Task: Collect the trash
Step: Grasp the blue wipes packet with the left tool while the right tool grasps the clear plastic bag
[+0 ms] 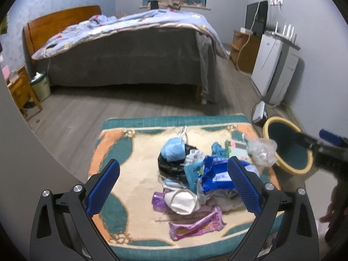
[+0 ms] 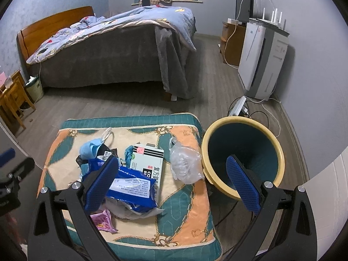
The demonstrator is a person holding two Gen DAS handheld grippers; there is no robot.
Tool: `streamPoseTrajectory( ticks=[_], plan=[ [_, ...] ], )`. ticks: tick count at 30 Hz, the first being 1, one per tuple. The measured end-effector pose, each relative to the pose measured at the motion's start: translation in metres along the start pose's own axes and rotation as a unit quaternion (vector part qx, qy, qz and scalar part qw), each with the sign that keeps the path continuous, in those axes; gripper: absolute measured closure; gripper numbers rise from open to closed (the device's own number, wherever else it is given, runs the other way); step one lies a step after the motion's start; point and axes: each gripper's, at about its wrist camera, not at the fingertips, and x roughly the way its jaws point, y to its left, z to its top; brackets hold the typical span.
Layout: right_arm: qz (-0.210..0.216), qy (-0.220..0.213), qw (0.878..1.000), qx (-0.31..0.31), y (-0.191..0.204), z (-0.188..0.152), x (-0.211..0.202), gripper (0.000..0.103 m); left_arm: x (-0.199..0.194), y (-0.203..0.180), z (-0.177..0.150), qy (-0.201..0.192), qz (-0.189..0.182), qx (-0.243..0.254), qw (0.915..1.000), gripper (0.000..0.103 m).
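A heap of trash lies on a patterned teal and orange mat (image 1: 134,152). It holds a blue packet (image 1: 215,171), a blue face mask (image 1: 171,150), a pink wrapper (image 1: 195,226) and a clear plastic bag (image 1: 261,150). My left gripper (image 1: 174,184) hovers open above the heap, holding nothing. In the right wrist view the blue packet (image 2: 130,184), a white box (image 2: 148,163) and the clear bag (image 2: 187,163) lie beside a yellow-rimmed bin (image 2: 217,130). My right gripper (image 2: 173,182) is open and empty, one finger over the packet, the other over the bin.
The bin (image 1: 266,126) stands on the floor at the mat's right edge, beside a power strip (image 2: 238,106) with cables. Behind are a bed (image 2: 104,65), a white appliance (image 2: 258,65) by the right wall, a wooden nightstand (image 2: 13,100) and a small basket (image 2: 34,87).
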Motion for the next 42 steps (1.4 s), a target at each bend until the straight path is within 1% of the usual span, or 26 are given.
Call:
streamPoseTrajectory(
  ticks=[3,4,5,6,8,10,11,13,15,18,21,23,25,26,28,31,35,38,41,42],
  plan=[
    [-0.004,-0.002,1.000,-0.021,-0.003,0.010,0.000,0.006,0.003,-0.005,0.002,0.009,0.005,0.019,0.9998,0.005],
    [0.000,-0.004,1.000,-0.027,-0.004,0.013,0.000,0.006,0.002,-0.006,0.002,0.006,0.021,0.025,0.9995,0.005],
    [0.002,-0.005,0.999,-0.031,-0.005,0.015,0.001,0.006,0.001,-0.005,0.003,0.000,0.029,0.024,0.9993,0.005],
    [-0.003,-0.006,0.999,-0.031,-0.008,0.019,0.003,0.006,0.000,-0.001,0.004,-0.005,0.027,0.020,0.9994,0.005],
    [-0.019,0.001,1.000,-0.014,-0.015,0.025,0.008,0.006,0.001,0.007,0.008,-0.008,-0.002,-0.006,1.0000,0.005],
    [-0.001,0.010,1.000,0.003,-0.025,0.031,0.017,0.006,0.005,0.011,0.011,-0.008,-0.017,-0.016,0.9997,0.005],
    [0.002,0.013,1.000,0.005,-0.027,0.032,0.022,0.006,0.007,0.011,0.012,-0.012,-0.019,-0.013,0.9997,0.005],
    [-0.005,0.026,1.000,-0.006,-0.031,0.033,0.036,0.006,0.012,0.009,0.013,-0.014,-0.013,-0.002,0.9998,0.005],
    [0.001,0.032,0.999,-0.005,-0.034,0.031,0.047,0.006,0.021,0.005,0.013,-0.009,-0.021,0.009,0.9997,0.005],
    [0.025,0.052,0.998,0.010,-0.039,0.030,0.066,0.006,0.038,0.000,0.011,0.008,-0.031,0.018,0.9993,0.006],
    [0.025,0.067,0.997,-0.003,-0.036,0.027,0.085,0.006,0.056,-0.005,0.008,0.024,-0.035,0.025,0.9988,0.008],
    [0.029,0.081,0.996,-0.013,-0.032,0.024,0.100,0.007,0.068,-0.012,0.005,0.036,-0.040,0.031,0.9981,0.013],
    [0.037,0.100,0.994,-0.019,-0.029,0.020,0.114,0.019,0.079,-0.018,0.002,0.048,-0.040,0.041,0.9972,0.027],
    [0.036,0.110,0.993,-0.023,-0.027,0.018,0.121,0.022,0.084,-0.022,0.000,0.056,-0.044,0.048,0.9963,0.029],
    [0.034,0.123,0.991,-0.035,-0.026,0.014,0.133,0.027,0.093,-0.028,-0.004,0.070,-0.060,0.056,0.9942,0.038],
    [0.034,0.140,0.989,-0.030,-0.028,0.010,0.148,0.029,0.106,-0.039,-0.010,0.088,-0.076,0.074,0.9905,0.040],
    [0.034,0.163,0.986,-0.002,-0.037,0.004,0.165,0.029,0.119,-0.041,-0.014,0.109,-0.086,0.074,0.9876,0.040],
    [0.037,0.176,0.984,0.002,-0.040,-0.001,0.174,0.034,0.128,-0.041,-0.016,0.121,-0.090,0.075,0.9857,0.040],
    [0.042,0.186,0.982,-0.003,-0.038,-0.005,0.181,0.037,0.134,-0.044,-0.018,0.126,-0.092,0.077,0.9847,0.042],
    [0.045,0.192,0.980,-0.004,-0.038,-0.007,0.182,0.040,0.135,-0.045,-0.018,0.128,-0.091,0.081,0.9843,0.045]
  ],
)
